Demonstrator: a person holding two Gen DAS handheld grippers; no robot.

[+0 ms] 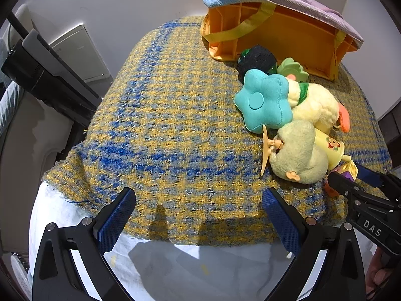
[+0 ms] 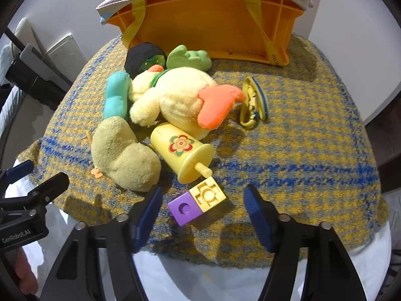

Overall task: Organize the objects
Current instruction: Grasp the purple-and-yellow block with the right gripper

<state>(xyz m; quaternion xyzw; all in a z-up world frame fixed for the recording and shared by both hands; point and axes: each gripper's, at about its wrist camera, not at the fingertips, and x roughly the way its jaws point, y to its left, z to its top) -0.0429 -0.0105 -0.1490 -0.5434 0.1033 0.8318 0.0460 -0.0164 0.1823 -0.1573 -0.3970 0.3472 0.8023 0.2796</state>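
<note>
Toys lie in a heap on a yellow-and-blue woven blanket (image 1: pixel 163 125). A joined purple-and-yellow block (image 2: pixel 196 202) lies between the fingers of my right gripper (image 2: pixel 202 190), whose blue pads stand clear of it on both sides. Just beyond are a yellow cup with a flower sticker (image 2: pixel 183 150), a pale green plush (image 2: pixel 122 155), a yellow duck plush (image 2: pixel 173 95) and a teal flower cushion (image 1: pixel 263 100). My left gripper (image 1: pixel 199 200) hangs open over bare blanket to the left of the heap, with nothing between its fingers.
An orange crate (image 2: pixel 213 25) with yellow straps and a lilac fabric cover lies tipped at the back. A dark ball (image 2: pixel 142 57), a green toy (image 2: pixel 188 59) and a yellow clip (image 2: pixel 253 100) lie near it. White sheet (image 1: pixel 175 263) shows below the blanket's front edge.
</note>
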